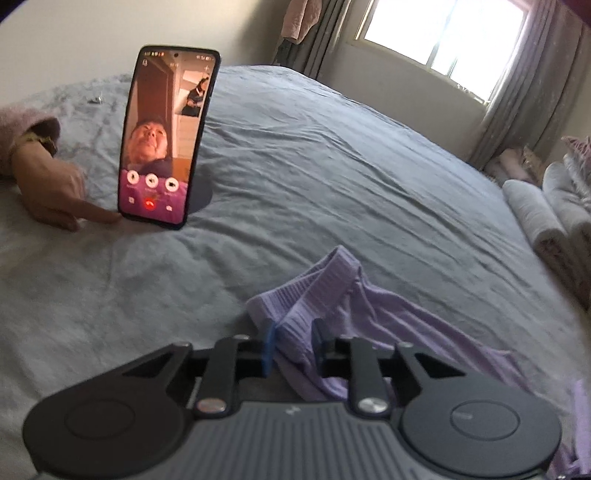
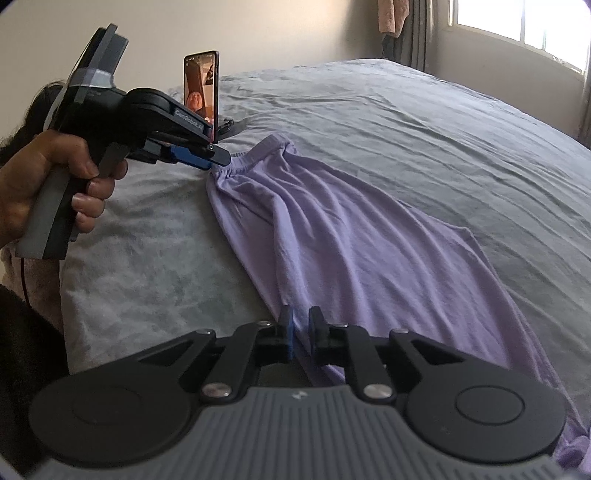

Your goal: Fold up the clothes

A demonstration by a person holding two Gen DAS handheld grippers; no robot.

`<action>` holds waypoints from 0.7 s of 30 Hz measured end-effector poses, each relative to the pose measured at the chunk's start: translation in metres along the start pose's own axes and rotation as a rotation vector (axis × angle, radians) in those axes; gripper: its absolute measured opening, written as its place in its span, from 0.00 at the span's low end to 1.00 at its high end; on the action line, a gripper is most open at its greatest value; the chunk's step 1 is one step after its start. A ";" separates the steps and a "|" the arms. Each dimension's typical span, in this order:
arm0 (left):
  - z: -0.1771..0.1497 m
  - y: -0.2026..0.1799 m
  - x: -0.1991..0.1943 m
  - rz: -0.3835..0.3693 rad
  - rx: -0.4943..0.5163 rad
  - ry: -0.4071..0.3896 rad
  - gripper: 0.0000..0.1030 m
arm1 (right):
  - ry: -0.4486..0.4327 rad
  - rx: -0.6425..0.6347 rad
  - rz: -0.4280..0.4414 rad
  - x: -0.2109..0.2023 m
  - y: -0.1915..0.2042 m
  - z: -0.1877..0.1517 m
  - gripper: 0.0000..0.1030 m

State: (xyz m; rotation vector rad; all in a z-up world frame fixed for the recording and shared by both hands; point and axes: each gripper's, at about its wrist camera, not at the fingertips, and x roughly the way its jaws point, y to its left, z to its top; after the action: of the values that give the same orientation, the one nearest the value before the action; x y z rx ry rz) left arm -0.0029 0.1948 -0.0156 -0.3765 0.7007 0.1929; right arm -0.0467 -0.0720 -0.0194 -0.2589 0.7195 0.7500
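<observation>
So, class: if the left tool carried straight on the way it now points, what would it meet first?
The lilac garment: its ribbed waistband already lies between the left tool's fingers. Just beyond that comes the grey bedsheet. The phone stands off to the left, probably out of that line.

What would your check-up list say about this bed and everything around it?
Surface: grey bedsheet, wrinkled.
Job's things: purple garment spread lengthwise, elastic waistband at the far end.
Clutter: phone standing upright, screen lit; someone's hand beside it.
Grippers: left gripper at the waistband, right gripper at the near edge; both slightly open, cloth between.
Cables: thin red cord by the arm.
Surroundings: window, curtains, rolled towels.
</observation>
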 end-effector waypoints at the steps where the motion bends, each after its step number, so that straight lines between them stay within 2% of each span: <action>1: 0.000 0.000 0.000 0.009 0.005 -0.002 0.15 | 0.001 -0.004 -0.001 0.002 0.001 0.000 0.20; 2: 0.000 0.001 0.000 0.015 0.007 -0.002 0.13 | 0.001 -0.009 -0.002 0.003 0.003 0.001 0.27; 8: 0.000 0.001 0.003 0.008 0.027 -0.009 0.04 | -0.014 -0.039 -0.023 0.008 0.008 0.001 0.27; 11: 0.002 -0.002 -0.003 0.008 0.035 -0.049 0.03 | -0.031 0.007 -0.028 0.006 0.002 0.004 0.10; 12: 0.004 -0.002 -0.005 0.007 0.034 -0.063 0.03 | -0.036 0.023 -0.027 0.005 0.000 0.005 0.07; 15: 0.010 0.000 -0.010 -0.003 0.019 -0.096 0.03 | -0.052 0.063 -0.012 0.000 -0.007 0.008 0.05; 19: 0.017 0.010 -0.012 -0.006 -0.025 -0.106 0.03 | -0.066 0.101 0.056 -0.009 -0.013 0.012 0.05; 21: 0.018 0.014 -0.011 -0.005 -0.046 -0.107 0.03 | -0.059 0.081 0.046 -0.007 -0.009 0.011 0.05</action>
State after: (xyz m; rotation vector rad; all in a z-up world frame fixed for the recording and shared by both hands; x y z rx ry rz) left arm -0.0044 0.2143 0.0009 -0.4087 0.5908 0.2235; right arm -0.0382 -0.0770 -0.0067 -0.1467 0.6997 0.7677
